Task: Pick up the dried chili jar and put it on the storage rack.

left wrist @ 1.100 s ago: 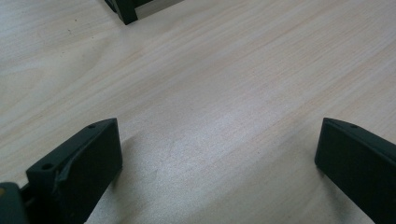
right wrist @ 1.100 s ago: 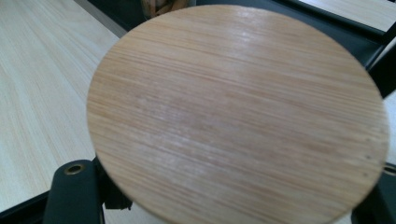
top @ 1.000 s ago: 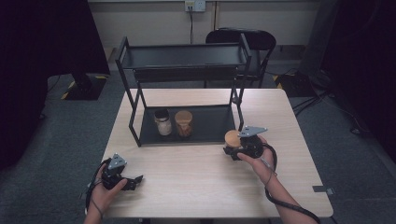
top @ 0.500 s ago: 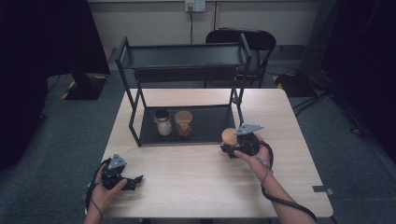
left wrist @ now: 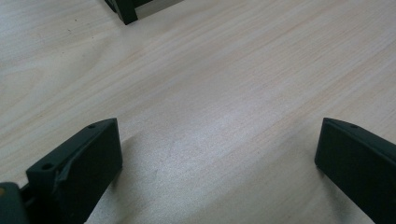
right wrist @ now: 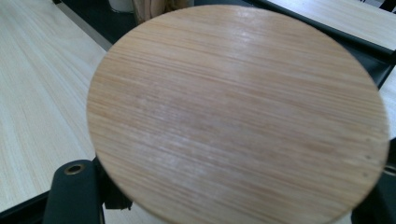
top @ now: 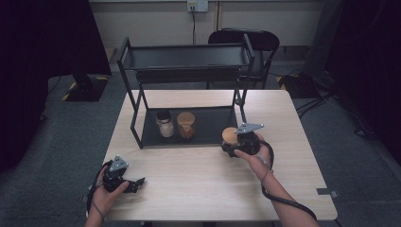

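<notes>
Looks like a lab or recording room, not a home: bare light-wood table (top: 198, 189) on grey carpet (top: 56, 142), black curtains (top: 42, 42) both sides, wall socket (top: 198, 5) with cable hanging down, loose cables on the floor, yellow-black tape at a stand base (top: 82, 87).

A jar with a round, pale bamboo lid (top: 230, 135) sits upright right of centre in the high view, at the front right corner of the black shelf's lower tray. In the right gripper view its striped wooden lid (right wrist: 238, 112) fills most of the frame, face-on and slightly tilted.
</notes>
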Motion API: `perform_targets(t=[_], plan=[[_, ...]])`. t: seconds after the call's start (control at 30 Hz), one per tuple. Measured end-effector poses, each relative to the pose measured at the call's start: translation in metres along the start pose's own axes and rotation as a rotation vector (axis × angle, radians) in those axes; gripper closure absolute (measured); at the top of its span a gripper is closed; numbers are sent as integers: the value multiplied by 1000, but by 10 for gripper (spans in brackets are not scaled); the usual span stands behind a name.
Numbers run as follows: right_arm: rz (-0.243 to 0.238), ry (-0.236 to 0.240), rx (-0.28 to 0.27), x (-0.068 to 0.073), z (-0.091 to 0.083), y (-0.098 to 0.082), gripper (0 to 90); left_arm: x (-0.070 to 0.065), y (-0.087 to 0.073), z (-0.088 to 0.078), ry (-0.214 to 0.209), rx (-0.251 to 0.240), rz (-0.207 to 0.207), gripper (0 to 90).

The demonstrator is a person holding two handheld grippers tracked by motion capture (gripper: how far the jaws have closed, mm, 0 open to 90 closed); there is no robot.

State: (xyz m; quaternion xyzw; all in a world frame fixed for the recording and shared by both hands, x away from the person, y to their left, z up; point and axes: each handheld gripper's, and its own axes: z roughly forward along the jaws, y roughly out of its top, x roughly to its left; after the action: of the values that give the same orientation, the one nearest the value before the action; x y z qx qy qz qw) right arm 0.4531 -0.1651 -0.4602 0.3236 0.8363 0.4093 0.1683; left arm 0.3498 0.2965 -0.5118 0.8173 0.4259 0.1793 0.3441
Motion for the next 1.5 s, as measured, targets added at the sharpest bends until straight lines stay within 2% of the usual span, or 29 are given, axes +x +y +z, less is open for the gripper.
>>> perform_targets(t=[0.43,0.9,1.5], plan=[[3,-17,6,0,6,9,253,0,0,0,0,0,0,2],[25,-17,-2,1,7,9,253,0,0,0,-1,0,1,2],[-1,1,1,16,19,22,253,0,0,0,-2,0,1,2]])
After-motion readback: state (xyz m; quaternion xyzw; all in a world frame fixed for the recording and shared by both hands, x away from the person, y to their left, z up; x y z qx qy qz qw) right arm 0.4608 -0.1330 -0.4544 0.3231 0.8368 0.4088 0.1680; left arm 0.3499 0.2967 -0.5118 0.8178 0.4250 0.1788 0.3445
